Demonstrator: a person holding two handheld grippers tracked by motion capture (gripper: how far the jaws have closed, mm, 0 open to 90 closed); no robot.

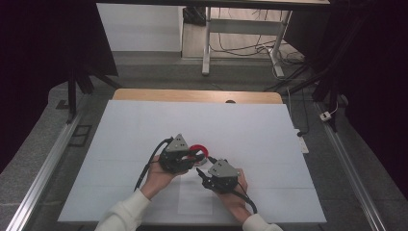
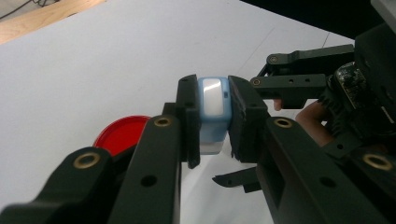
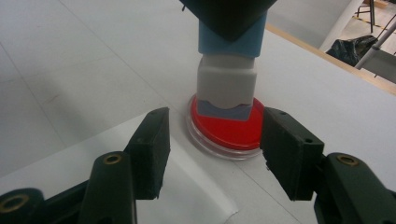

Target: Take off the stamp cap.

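White worktop (image 1: 144, 125) carries a red dish (image 1: 198, 149) near its centre. Left gripper (image 2: 214, 116) has its fingers clamped on a blue-and-white stamp (image 2: 212, 100) above the dish. At its four o'clock, right gripper (image 3: 212, 149) holds fingers apart, flanking the dish.

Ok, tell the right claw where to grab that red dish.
Grip the red dish across its clear rim, coming in low from the near side, one jaw on each side. It lies flat and round on the table, and the stamp stands over its middle, so the top is blocked.
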